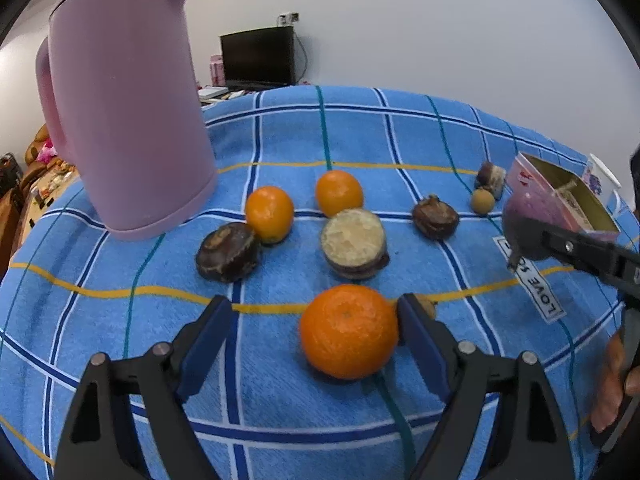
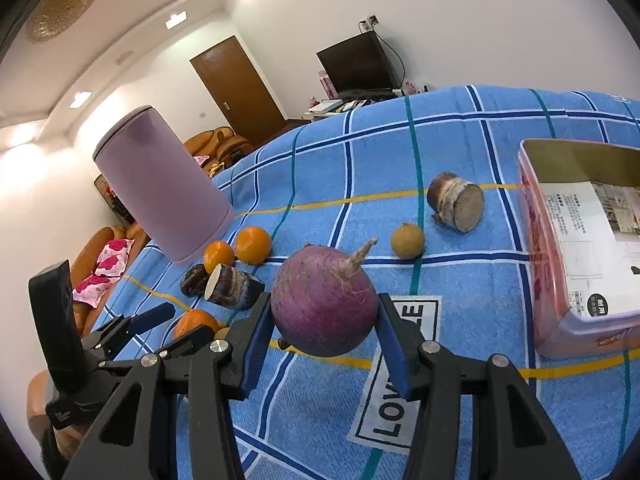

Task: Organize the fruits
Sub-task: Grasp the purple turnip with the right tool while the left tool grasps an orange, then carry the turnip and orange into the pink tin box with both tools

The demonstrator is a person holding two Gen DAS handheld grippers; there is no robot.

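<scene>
Straddling the big orange (image 1: pixel 349 331), left gripper (image 1: pixel 314 322) pitches down at the cloth, jaws wide: right pad touches or nearly touches the peel, left pad stands well clear, so no grip. Orange sits on the cloth, near edge of the spread. Right gripper (image 2: pixel 324 320) also angled down, pads pressed on both flanks of a purple radish (image 2: pixel 325 301), root tip pointing up and away; radish looks lifted just off the cloth. From the left wrist view a person's hand (image 1: pixel 612 384) wraps that tool's handle at far right. Left to right on the blue plaid tablecloth (image 1: pixel 280 136): pink kettle (image 1: pixel 128 112), dark fruit chunk (image 1: pixel 228 252) touching a small orange (image 1: pixel 269 214), second small orange (image 1: pixel 339 193), cut piece with pale face up (image 1: pixel 354 244), another dark piece (image 1: pixel 435 217), small tan round fruit (image 2: pixel 407 240), cut stub (image 2: pixel 456 201), pink open box (image 2: pixel 540 272). Behind: white wall, black monitor (image 2: pixel 358 64), brown door (image 2: pixel 240 84).
</scene>
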